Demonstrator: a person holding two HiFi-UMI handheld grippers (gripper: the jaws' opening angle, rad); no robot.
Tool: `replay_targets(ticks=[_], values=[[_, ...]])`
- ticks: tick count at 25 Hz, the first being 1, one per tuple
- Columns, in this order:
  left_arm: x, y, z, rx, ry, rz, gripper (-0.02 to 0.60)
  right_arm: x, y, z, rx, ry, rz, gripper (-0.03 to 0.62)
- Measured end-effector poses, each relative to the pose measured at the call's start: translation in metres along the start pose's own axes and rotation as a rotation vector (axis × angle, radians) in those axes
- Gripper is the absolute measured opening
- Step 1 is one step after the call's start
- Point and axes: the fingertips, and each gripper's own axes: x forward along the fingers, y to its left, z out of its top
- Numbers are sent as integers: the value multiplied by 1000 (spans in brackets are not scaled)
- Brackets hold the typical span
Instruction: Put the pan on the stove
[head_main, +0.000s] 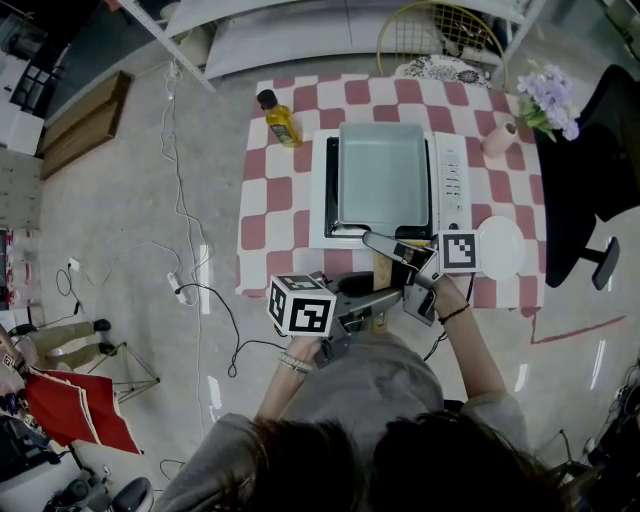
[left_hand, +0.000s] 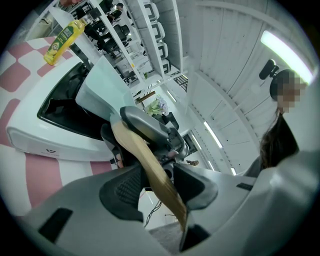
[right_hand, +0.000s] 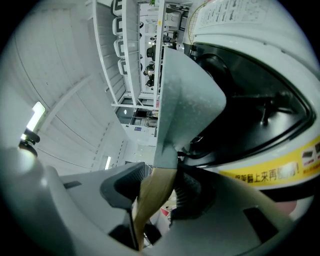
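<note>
Wooden pan handle (head_main: 381, 270) is clamped in both my grippers. The left gripper (left_hand: 155, 182) presses its pads on it toward the free end, and the right gripper (right_hand: 159, 187) grips it just where it meets the pan body. The pale grey-green rectangular pan (head_main: 383, 178) lies over the white stove (head_main: 452, 180) on the red-checked table (head_main: 262, 200). I can't tell whether it rests fully.

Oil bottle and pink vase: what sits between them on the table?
The white stove with the square pan over it, seen in the head view.
</note>
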Motion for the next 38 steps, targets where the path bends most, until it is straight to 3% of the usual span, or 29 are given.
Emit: replay_targets(ticks=[19,23,31,38], values=[[0,-1,2,-61,-24,-28,192,1,0,4,-17,-5,-5,181],[-1,-2,2,-61,-29,-30,198,2,-2,3,-23,-3,-19,235],[-11,4,7,-41,-47,29,252,-3,1,5,-30,-41,-22,282],[-21,9,10,-11,-61,83,258,-10,4,5,-56,-66,-31,296]])
